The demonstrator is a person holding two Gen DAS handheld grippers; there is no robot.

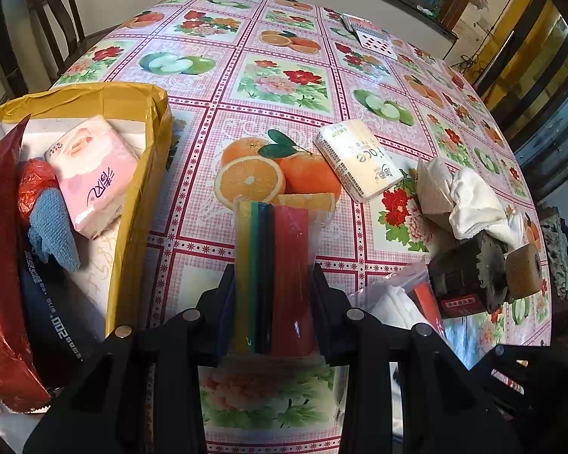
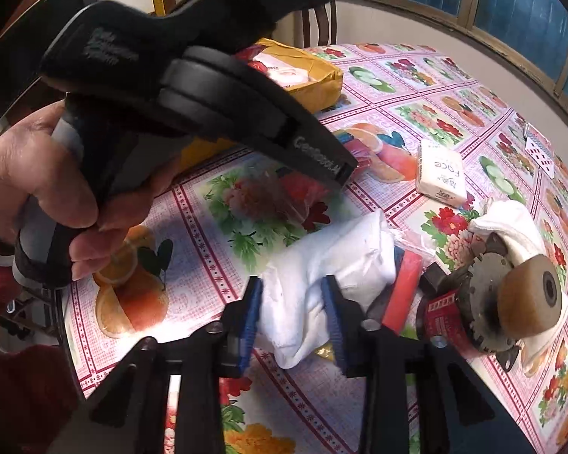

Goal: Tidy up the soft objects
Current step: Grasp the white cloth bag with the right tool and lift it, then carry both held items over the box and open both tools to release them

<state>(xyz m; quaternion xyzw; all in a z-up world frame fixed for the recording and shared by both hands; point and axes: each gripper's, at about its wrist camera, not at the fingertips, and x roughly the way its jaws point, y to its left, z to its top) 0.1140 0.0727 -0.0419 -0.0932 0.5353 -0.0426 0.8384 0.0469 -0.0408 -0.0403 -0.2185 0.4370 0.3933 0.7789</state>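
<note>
The box point(image 1: 147, 174) at the left of the frame is cut off, so its lower things are hard to see. The left gripper point(image 1: 272, 283) squeezes a clear pack of colored strips point(image 1: 272, 265) (yellow, green, dark, red) at bottom middle. The right gripper point(image 2: 293, 302) pinches a white cloth point(image 2: 322, 261) lying on the bench point(image 2: 216, 291).

colored strip pack point(image 1: 272, 276) clamped, white cloth point(image 2: 322, 261) gripped
</note>
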